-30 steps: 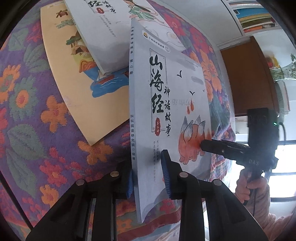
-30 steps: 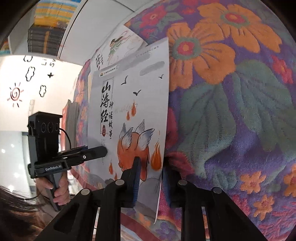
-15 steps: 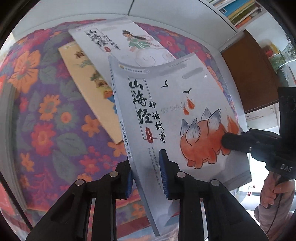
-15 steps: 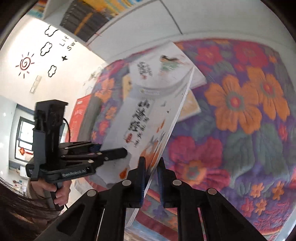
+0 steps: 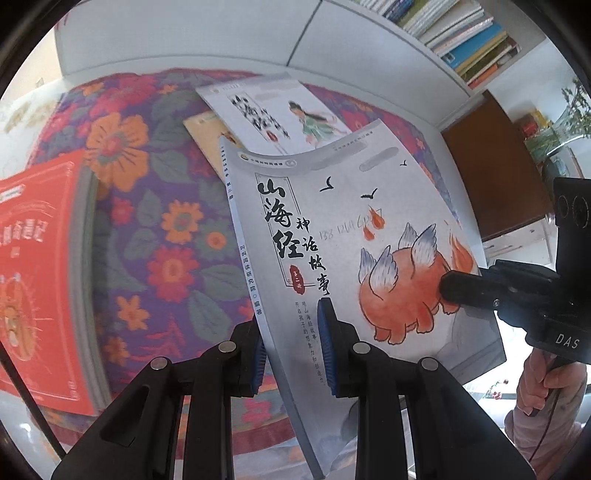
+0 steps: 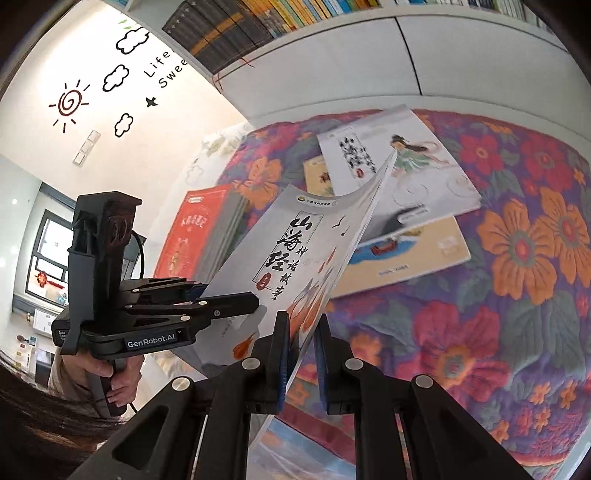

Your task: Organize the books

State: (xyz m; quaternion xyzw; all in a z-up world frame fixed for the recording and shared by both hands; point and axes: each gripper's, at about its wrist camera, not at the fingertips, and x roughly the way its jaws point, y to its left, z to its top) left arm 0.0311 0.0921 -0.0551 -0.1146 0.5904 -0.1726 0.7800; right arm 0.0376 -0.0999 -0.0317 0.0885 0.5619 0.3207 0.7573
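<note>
Both cams sit just behind their tongs, looking fwd along them, close-up. Left cam faces the grey book [image 5: 354, 236] cover from its spine side; right cam [image 6: 369, 206] sees it nearly edge-on from the opp. side. Shared: that book, floral surface [image 5: 155, 229] [image 6: 517, 258], red book [image 5: 37, 277] [image 6: 199, 229], each other's tongs.

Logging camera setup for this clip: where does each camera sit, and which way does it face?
Left wrist: on the left gripper, facing the floral tablecloth; shows the right gripper and hand.
Right wrist: on the right gripper, facing the tablecloth and bookshelf; shows the left gripper and hand.
Shared: the grey book both clamp, the red book.
</note>
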